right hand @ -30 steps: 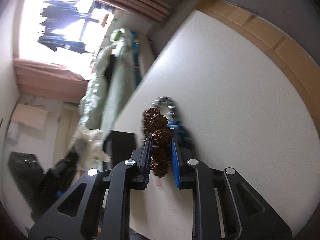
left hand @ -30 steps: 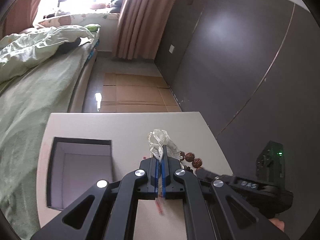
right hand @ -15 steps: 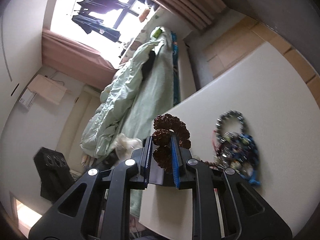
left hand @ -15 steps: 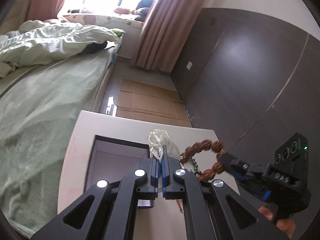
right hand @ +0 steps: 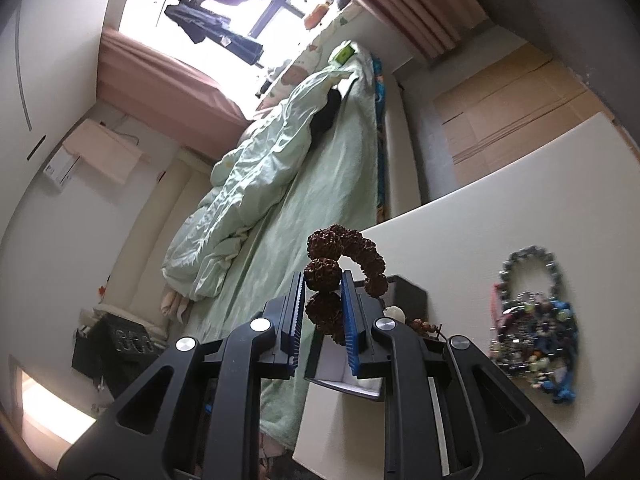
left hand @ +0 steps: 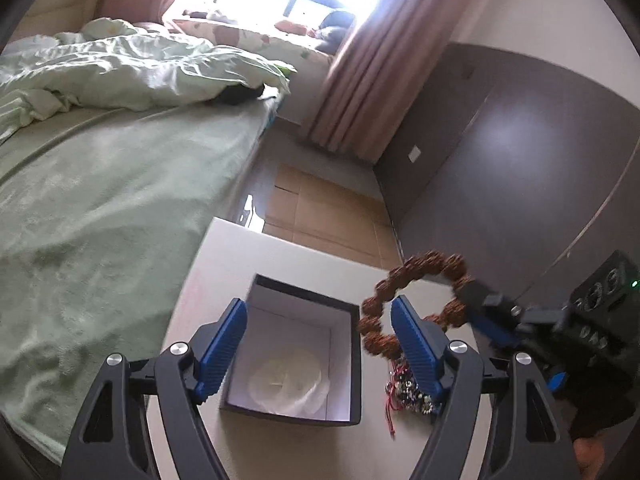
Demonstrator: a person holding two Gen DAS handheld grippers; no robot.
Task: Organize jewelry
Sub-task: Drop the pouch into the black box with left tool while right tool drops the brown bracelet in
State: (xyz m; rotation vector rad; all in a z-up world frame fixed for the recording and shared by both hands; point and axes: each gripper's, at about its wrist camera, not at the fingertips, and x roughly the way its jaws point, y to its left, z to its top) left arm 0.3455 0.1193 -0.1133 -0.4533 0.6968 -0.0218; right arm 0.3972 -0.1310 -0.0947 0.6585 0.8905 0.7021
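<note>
My left gripper [left hand: 318, 322] is open and empty above an open dark box [left hand: 352, 356] with a white lining. A white plastic bag [left hand: 288, 384] lies inside the box. My right gripper [right hand: 322, 300] is shut on a brown bead bracelet [right hand: 348, 252], held in the air; in the left wrist view the bracelet [left hand: 404, 276] hangs just right of the box. A pile of mixed jewelry [right hand: 536, 328] lies on the white table [right hand: 520, 184], also showing in the left wrist view [left hand: 404, 388] behind my right finger.
A bed with a green cover [left hand: 100, 200] stands left of the table. A dark wardrobe [left hand: 520, 160] is on the right. Flattened cardboard [left hand: 320, 208] lies on the floor beyond the table. Curtains [left hand: 372, 60] hang by the window.
My left gripper has opened and let the white bag drop into the box. My right gripper has lifted the brown bracelet and moved it toward the box.
</note>
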